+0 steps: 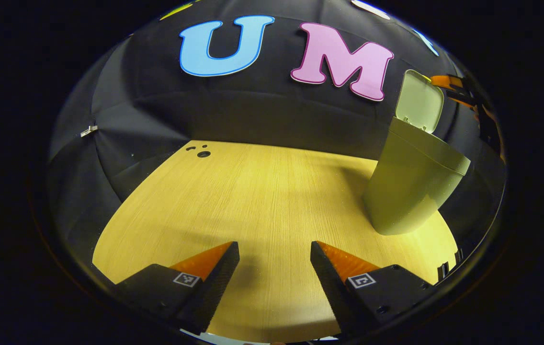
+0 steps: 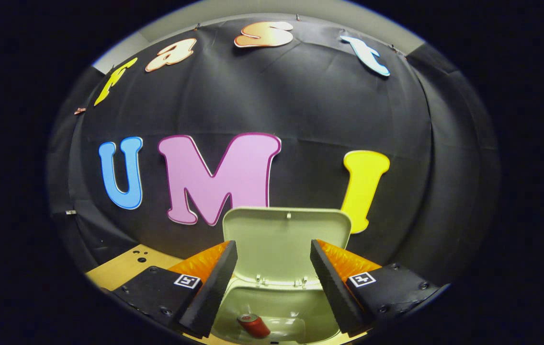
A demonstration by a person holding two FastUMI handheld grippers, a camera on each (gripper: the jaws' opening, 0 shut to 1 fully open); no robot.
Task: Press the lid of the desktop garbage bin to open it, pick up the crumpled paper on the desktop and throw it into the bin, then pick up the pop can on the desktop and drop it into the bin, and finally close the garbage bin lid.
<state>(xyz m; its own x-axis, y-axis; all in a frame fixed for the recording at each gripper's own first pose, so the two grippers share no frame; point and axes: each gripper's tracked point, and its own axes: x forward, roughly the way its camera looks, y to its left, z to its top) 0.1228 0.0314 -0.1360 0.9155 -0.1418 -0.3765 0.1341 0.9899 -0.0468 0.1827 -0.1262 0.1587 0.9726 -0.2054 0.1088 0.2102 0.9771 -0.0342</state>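
In the left gripper view, the left gripper [image 1: 275, 268] hovers low over the bare wooden desk [image 1: 253, 191] with its jaws apart and nothing between them. The pale green garbage bin [image 1: 411, 191] stands on the desk at about two o'clock from that gripper, well apart from it, and its lid [image 1: 419, 100] is swung up and back, standing nearly upright against the black cloth wall [image 1: 253, 110]. Part of the other gripper shows just beyond the lid at the upper right edge. A few small dark holes [image 1: 203, 154] mark the desk's far corner at about eleven o'clock. In the right gripper view, the right gripper [image 2: 274, 273] hangs directly above the bin's open mouth, jaws apart and empty, with the raised lid at twelve o'clock between its fingers. Down inside the bin, at six o'clock, the red pop can [image 2: 254, 325] lies on its side on the bottom. The crumpled paper cannot be made out inside the bin.
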